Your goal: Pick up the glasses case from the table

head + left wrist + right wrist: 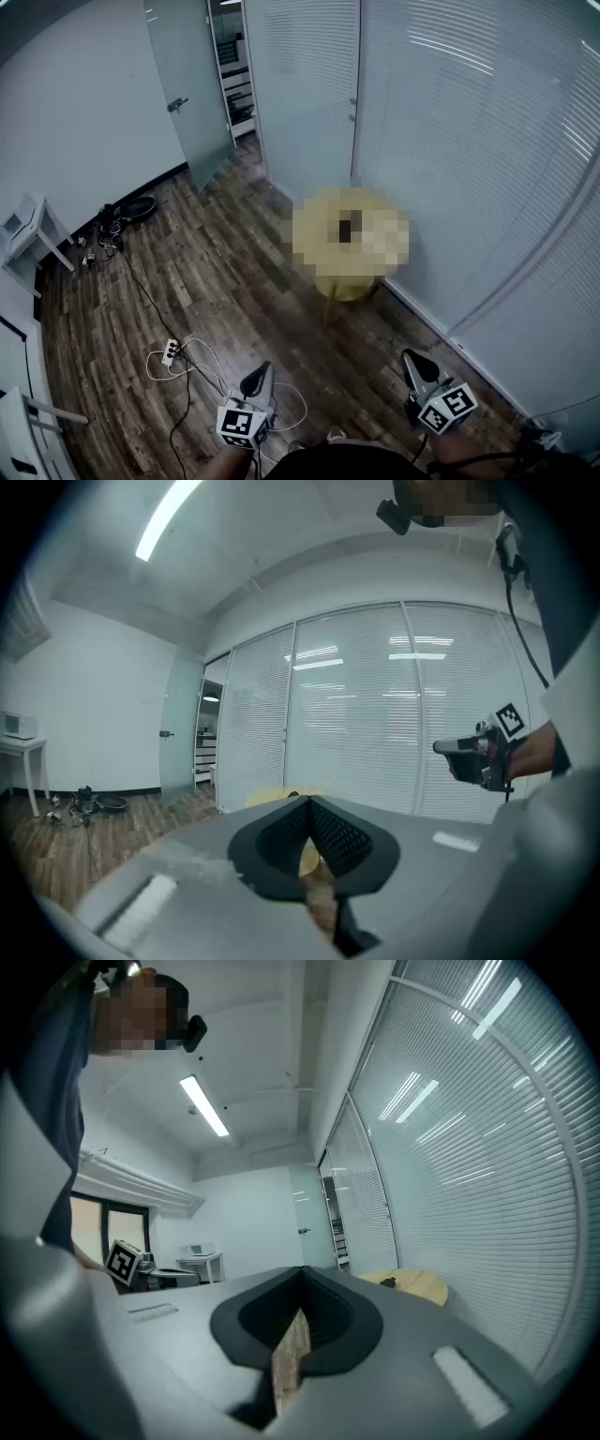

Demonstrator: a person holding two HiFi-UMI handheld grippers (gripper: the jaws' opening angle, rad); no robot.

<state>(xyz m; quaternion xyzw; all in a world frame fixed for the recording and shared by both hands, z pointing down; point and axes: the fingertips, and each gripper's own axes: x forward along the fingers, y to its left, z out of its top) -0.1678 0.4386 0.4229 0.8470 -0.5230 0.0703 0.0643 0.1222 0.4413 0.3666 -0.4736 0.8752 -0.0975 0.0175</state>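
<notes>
Fingers of left gripper and right gripper pressed together, empty. Glasses case on round table: tiny dark speck, masked in head view. Long axis unreadable.

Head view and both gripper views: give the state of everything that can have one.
Left gripper: shut, empty.
Right gripper: shut, empty.
Glasses case: lying on the round table, untouched.
Door: open.
Blinds: lowered.
Ceiling light: on.
</notes>
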